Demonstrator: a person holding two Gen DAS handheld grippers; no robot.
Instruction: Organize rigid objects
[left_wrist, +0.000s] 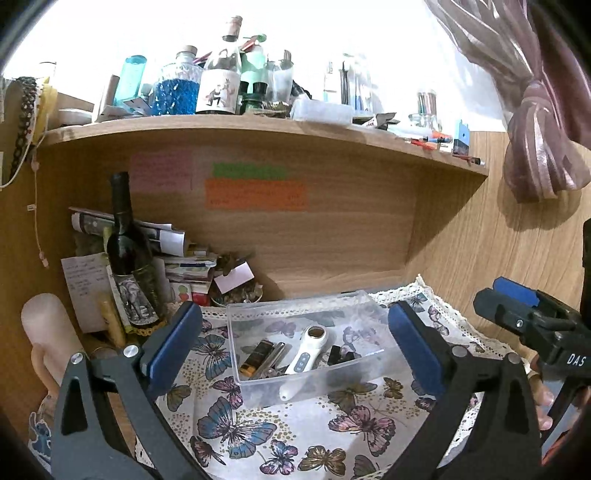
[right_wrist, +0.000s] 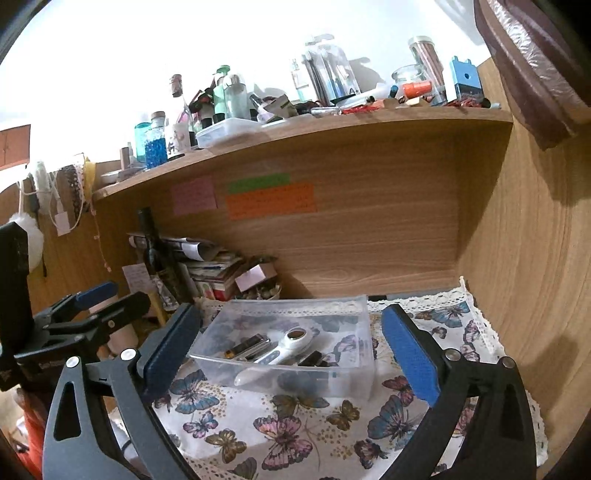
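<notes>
A clear plastic box stands on the butterfly cloth under the shelf. Inside lie a white handheld device, a black and yellow lighter-like piece, a metal piece and small black pieces. My left gripper is open, its blue pads to either side of the box and apart from it. My right gripper is open likewise, holding nothing. Each shows in the other's view, the right gripper and the left gripper, both open.
A dark wine bottle and stacked papers crowd the back left corner. A pale pink candle stands at the left. The upper shelf carries several bottles and jars. A wooden side wall closes the right.
</notes>
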